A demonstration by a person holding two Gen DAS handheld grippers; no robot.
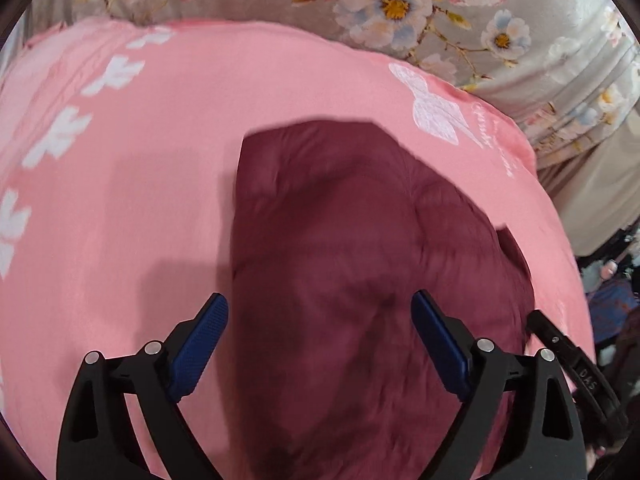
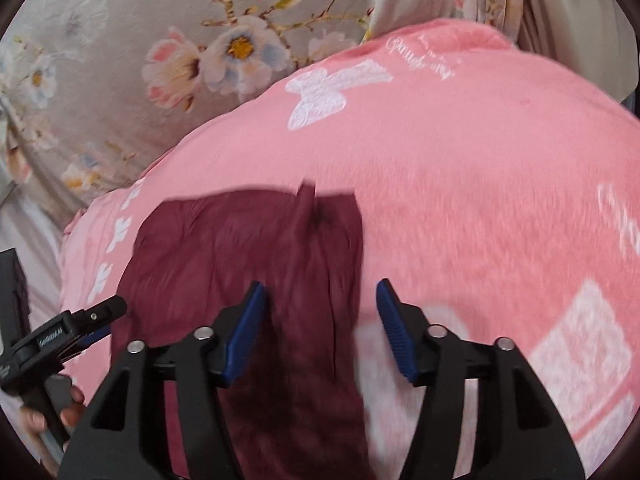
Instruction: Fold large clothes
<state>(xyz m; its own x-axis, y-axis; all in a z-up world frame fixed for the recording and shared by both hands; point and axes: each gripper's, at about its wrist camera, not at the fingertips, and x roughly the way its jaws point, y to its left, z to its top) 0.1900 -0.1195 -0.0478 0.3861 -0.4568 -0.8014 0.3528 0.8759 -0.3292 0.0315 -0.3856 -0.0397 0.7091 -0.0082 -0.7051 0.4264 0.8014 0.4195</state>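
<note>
- Garment (image 1: 340,260), maroon and partly folded, lies on the pink blanket (image 1: 160,160) over the bed, beneath both my tools.
- Left hand-held gripper (image 1: 320,344) gapes wide, grasping nothing; right hand-held gripper (image 2: 320,328) is released too, cloth beneath it untouched.
- Risk, I judge: a loose flap springs back, or a low pad drags the soft folds askew.

The maroon garment (image 1: 340,240) was smeared with motion blur, its folds unreadable, and its near end ran under the picture's bottom edge in both views. White script on the pink blanket (image 2: 480,152) was too blurred to read. The hand (image 2: 48,412) at the right-wrist view's lower-left corner was cut off.
</note>
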